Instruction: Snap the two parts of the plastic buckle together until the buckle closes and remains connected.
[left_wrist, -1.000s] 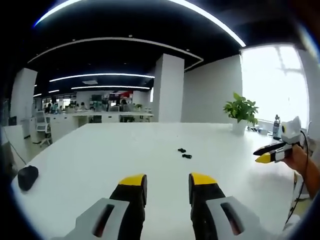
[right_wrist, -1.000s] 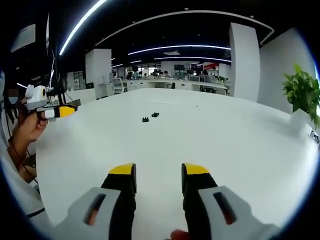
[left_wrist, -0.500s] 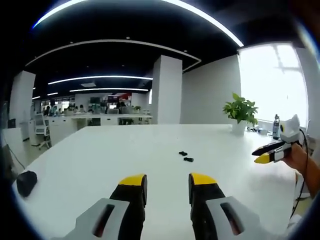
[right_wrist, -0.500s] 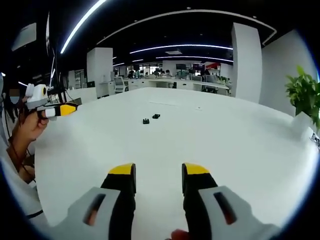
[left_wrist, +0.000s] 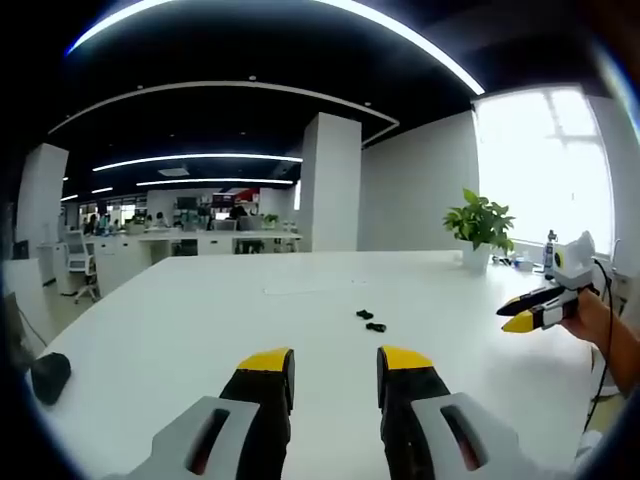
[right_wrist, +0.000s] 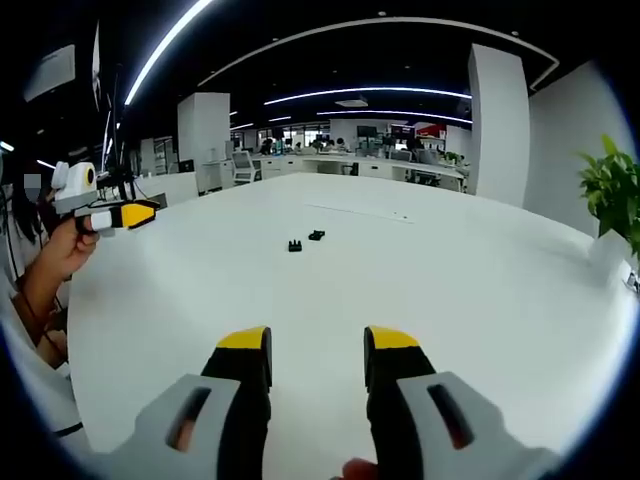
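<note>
Two small black buckle parts lie apart from each other on the white table, far ahead of both grippers: one part (left_wrist: 364, 315) beside the other part (left_wrist: 376, 327) in the left gripper view, and again as one part (right_wrist: 294, 245) and the other part (right_wrist: 316, 236) in the right gripper view. My left gripper (left_wrist: 334, 363) is open with nothing between its yellow-tipped jaws; it also appears at the left edge of the right gripper view (right_wrist: 128, 214). My right gripper (right_wrist: 318, 344) is open and empty too, and shows at the right of the left gripper view (left_wrist: 525, 311).
A potted plant (left_wrist: 481, 228) stands at the table's far right, seen again as the plant (right_wrist: 610, 195). A black mouse-like object (left_wrist: 49, 375) lies at the table's left edge. A bottle (left_wrist: 549, 251) stands by the window. A person's hand (right_wrist: 60, 255) holds the left gripper. Office desks lie beyond.
Both views have tilted slightly, so the buckle parts sit a little lower in each picture. The parts themselves have not moved, and both grippers stay open.
</note>
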